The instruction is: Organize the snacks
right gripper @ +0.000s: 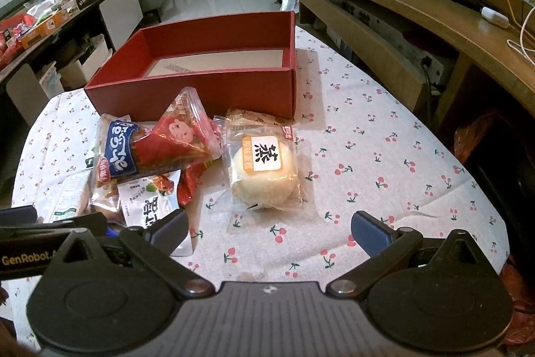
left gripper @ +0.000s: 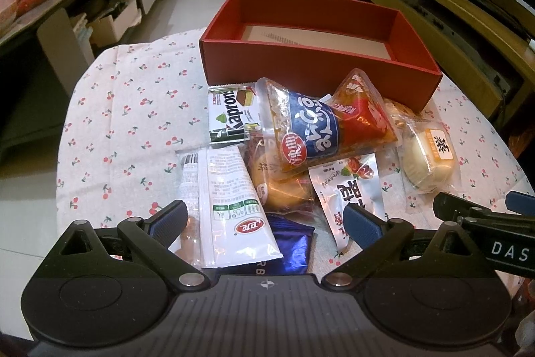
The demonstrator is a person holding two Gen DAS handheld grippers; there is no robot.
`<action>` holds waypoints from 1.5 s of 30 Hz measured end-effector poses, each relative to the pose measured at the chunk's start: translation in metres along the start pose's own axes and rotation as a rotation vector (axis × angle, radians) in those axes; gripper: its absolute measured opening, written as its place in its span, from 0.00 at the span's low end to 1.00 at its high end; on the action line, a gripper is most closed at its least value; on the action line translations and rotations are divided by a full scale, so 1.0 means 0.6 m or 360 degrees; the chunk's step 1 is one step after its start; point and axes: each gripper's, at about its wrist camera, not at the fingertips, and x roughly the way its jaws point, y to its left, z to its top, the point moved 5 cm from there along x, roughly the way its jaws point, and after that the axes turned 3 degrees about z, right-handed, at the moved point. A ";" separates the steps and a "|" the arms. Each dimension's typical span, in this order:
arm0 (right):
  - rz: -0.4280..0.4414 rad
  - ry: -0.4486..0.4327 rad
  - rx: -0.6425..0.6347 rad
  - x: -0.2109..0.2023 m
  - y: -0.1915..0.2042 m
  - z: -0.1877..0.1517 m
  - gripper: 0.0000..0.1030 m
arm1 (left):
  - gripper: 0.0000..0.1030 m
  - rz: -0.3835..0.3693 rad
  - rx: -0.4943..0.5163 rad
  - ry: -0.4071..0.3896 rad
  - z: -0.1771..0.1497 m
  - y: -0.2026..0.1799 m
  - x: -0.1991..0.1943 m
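1. Sitting at twelve o'clock on the cherry-print tablecloth, the red box holds only a printed paper sheet.
2. Snack packets lie piled against its near wall.
3. Left gripper is spread wide, grasping nothing, over the pile.
4. Right gripper is spread wide, empty; the steamed cake packet lies at twelve o'clock.

A desk covered in a white cherry-print cloth carries an open red box at its far side. Touching the box's near wall lies a heap of snack packets, with a wrapped steamed bun just beside the heap.
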 end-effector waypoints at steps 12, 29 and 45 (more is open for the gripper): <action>0.0018 0.0022 -0.0013 0.004 0.008 0.000 1.00 | 0.98 0.0009 -0.0007 0.0008 0.000 0.007 0.004; 0.0070 0.0042 0.0032 0.023 0.002 0.048 1.00 | 0.99 -0.0009 0.0134 -0.0051 0.048 -0.005 0.014; 0.0148 0.0132 0.0117 0.058 -0.018 0.092 1.00 | 1.00 -0.0140 0.0278 -0.0051 0.125 -0.014 0.048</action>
